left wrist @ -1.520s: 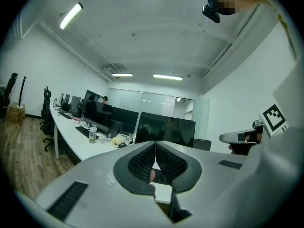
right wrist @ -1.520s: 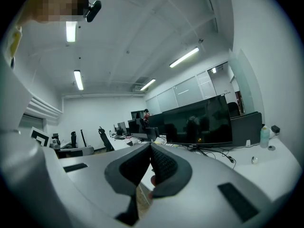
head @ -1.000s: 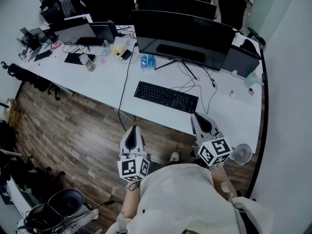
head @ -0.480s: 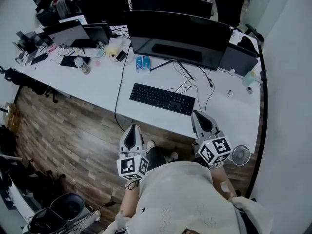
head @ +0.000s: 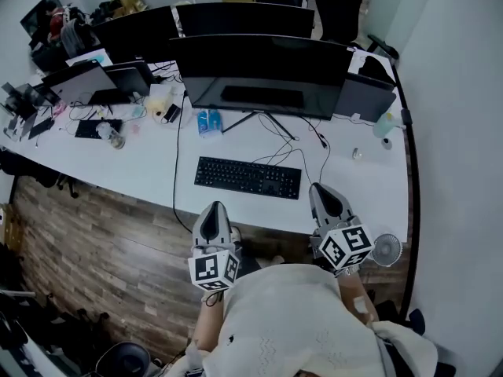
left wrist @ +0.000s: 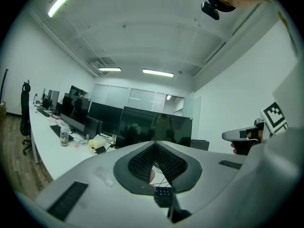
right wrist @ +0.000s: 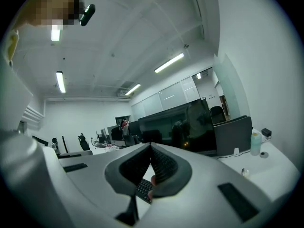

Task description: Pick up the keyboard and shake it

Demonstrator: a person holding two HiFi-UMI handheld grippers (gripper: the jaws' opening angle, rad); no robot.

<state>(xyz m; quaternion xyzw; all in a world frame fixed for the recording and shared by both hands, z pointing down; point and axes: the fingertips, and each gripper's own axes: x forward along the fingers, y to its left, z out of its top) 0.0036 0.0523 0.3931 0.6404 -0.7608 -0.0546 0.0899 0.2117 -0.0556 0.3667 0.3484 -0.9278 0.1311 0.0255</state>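
Keyboard nearer now, ahead of left gripper and right gripper jaws.

A long white worktop runs across the room above a floor of dark brown wooden planks. A plain white wall closes the right side. Wide black monitors stand in rows on the worktop, and black office chairs stand beyond its far edge. Overhead, a white ceiling carries long fluorescent strip lights, all lit. Pale glass panels line the far end.
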